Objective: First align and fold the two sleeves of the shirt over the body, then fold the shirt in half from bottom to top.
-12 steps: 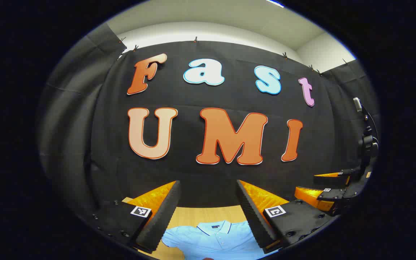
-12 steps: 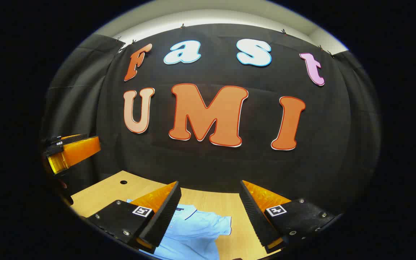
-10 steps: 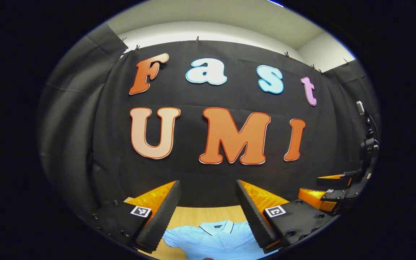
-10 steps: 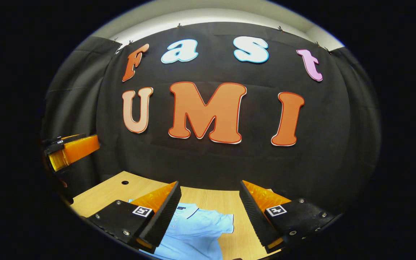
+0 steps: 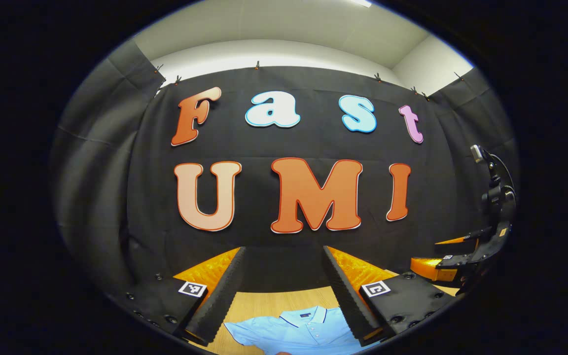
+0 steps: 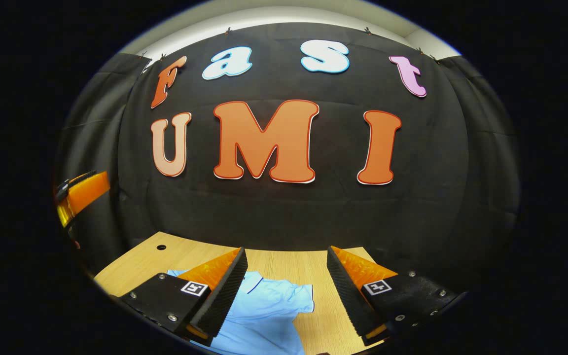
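Lying flat on one wooden table: one light blue polo shirt, collar toward the black cloth wall, with two grippers held above it, left gripper and right gripper, each with fingers spread wide, gripping nothing.

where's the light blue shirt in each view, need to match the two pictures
Left gripper view: the shirt lies at the bottom centre on the wooden table, collar toward the booth wall, seen between the left tongs.
Right gripper view: the shirt lies at the bottom, left of centre, one short sleeve reaching right, between the right tongs.
Shared landmark: the shirt's dark-trimmed collar.
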`<state>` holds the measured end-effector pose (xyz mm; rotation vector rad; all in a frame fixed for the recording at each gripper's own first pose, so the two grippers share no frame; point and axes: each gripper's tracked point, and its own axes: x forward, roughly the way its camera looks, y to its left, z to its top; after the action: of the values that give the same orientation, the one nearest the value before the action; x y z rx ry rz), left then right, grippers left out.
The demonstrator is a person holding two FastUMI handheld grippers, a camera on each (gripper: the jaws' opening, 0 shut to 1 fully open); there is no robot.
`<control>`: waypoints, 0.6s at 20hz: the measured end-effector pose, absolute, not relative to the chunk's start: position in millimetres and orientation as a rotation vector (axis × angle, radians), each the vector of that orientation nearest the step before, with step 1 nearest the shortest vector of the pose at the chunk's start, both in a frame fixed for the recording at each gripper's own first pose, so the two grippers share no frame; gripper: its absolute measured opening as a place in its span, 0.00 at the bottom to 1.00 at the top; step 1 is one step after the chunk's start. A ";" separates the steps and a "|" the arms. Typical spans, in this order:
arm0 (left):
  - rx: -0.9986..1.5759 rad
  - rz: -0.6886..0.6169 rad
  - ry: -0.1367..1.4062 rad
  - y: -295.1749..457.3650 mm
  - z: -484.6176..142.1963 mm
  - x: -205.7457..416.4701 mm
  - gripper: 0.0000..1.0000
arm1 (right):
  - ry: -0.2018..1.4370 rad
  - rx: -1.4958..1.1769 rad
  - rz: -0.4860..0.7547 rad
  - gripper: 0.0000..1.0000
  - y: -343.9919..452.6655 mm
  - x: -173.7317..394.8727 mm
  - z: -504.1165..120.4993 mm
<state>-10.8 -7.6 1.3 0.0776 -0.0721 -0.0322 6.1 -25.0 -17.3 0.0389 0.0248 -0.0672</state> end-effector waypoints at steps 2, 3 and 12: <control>0.086 -0.055 -0.065 -13.6 -3.7 -13.2 0.99 | 0.014 0.020 -0.081 0.99 -24.1 7.3 -14.8; 0.091 -0.067 -0.058 -16.4 -5.2 -12.5 0.99 | 0.023 0.020 -0.091 0.99 -25.0 8.0 -16.8; 0.094 -0.142 -0.014 -13.8 -25.9 -12.1 0.99 | 0.226 0.049 -0.189 0.99 -54.4 21.5 -74.5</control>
<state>-12.1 -13.8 -25.9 0.0937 -0.0139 -0.1424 21.5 -54.4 -74.5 0.0494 0.2263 -0.1889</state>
